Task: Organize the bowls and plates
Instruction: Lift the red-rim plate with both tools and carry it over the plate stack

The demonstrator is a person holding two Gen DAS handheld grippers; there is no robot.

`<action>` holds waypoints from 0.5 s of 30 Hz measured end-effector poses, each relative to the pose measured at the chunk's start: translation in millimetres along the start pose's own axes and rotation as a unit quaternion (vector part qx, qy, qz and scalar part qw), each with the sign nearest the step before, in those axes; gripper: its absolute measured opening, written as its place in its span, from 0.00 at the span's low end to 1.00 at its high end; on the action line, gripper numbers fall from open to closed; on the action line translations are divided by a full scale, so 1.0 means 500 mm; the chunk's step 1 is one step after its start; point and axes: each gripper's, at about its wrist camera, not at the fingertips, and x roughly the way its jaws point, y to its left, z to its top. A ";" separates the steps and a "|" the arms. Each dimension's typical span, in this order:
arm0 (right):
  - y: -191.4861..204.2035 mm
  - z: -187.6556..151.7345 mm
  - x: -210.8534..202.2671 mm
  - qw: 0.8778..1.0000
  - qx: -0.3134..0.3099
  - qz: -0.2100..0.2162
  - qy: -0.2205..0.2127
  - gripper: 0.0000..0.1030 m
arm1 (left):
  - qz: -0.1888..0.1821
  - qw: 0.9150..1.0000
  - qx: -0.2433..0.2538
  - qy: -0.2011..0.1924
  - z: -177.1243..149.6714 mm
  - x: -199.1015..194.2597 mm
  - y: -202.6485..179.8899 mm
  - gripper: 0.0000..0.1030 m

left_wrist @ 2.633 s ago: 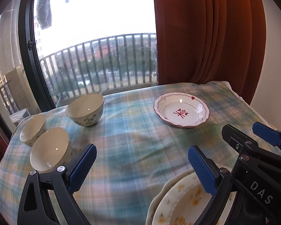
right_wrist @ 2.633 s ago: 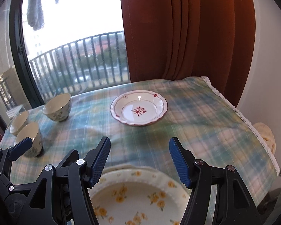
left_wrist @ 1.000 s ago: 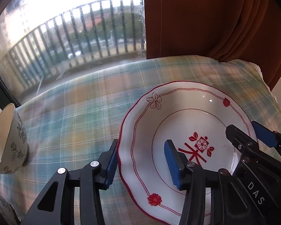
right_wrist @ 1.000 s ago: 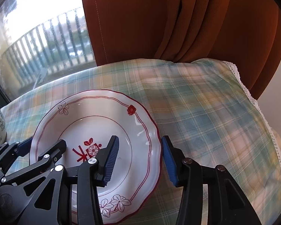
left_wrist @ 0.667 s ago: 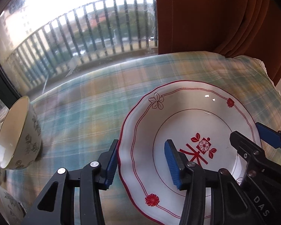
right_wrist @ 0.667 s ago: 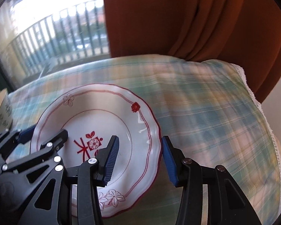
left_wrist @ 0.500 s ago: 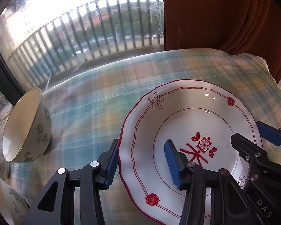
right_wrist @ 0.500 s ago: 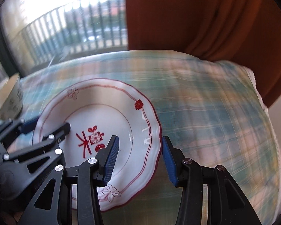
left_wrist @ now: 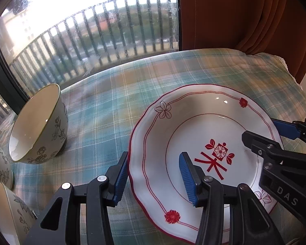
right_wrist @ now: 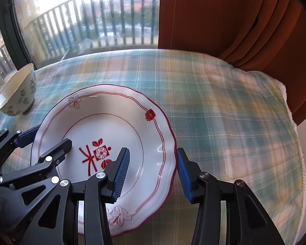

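We look forward along each tool's fingers, low and close over the table. Our left wrist view sits at the left rim of the red-patterned plate (left_wrist: 204,134), facing the far window (left_wrist: 91,30), with bowls near its left edge. Our right wrist view sits at the plate's right rim, facing the far curtain (right_wrist: 224,16). Both share the plate, the nearest bowl (right_wrist: 16,94), the plaid cloth (left_wrist: 112,94) and each other's gripper.
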 end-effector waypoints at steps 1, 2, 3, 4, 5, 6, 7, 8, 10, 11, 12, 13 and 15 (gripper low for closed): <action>0.000 0.004 0.007 1.000 -0.001 0.001 0.006 0.48 | -0.001 1.000 0.000 -0.002 0.000 0.001 0.000 0.48; 0.001 0.006 0.014 1.000 -0.002 0.000 0.014 0.48 | -0.002 1.000 0.000 -0.003 0.001 0.002 0.000 0.49; 0.001 0.008 0.018 1.000 -0.002 0.000 0.016 0.49 | -0.003 1.000 0.000 -0.004 0.001 0.003 0.001 0.49; 0.000 0.011 0.020 1.000 0.001 0.002 0.018 0.49 | -0.004 1.000 -0.003 -0.005 0.002 0.004 0.001 0.49; -0.002 0.012 0.021 1.000 0.002 0.003 0.017 0.49 | -0.004 1.000 -0.005 -0.005 0.004 0.004 0.001 0.49; -0.001 0.012 0.022 1.000 0.002 0.002 0.017 0.49 | -0.001 1.000 -0.008 -0.005 0.004 0.004 0.000 0.49; 0.000 0.012 0.020 1.000 0.002 0.000 0.016 0.49 | 0.001 1.000 -0.009 -0.007 0.004 0.004 -0.002 0.50; 0.001 0.011 0.019 1.000 0.004 0.000 0.015 0.49 | 0.001 1.000 -0.009 -0.008 0.004 0.003 -0.002 0.50; 0.001 0.008 0.013 1.000 0.011 -0.001 0.013 0.49 | -0.002 1.000 -0.013 -0.003 0.006 0.001 0.000 0.50; 0.003 0.007 0.008 1.000 0.009 -0.004 0.011 0.49 | -0.007 1.000 -0.015 -0.001 0.006 -0.002 0.002 0.50; 0.004 0.006 0.002 1.000 0.009 -0.006 0.007 0.49 | -0.009 1.000 -0.017 -0.001 0.006 -0.005 0.004 0.50; 0.004 0.006 -0.005 1.000 0.009 -0.005 0.005 0.49 | -0.010 1.000 -0.021 -0.002 0.006 -0.010 0.007 0.50; 0.007 0.005 -0.023 1.000 0.012 -0.004 -0.001 0.49 | -0.011 1.000 -0.025 -0.010 0.005 -0.023 0.009 0.50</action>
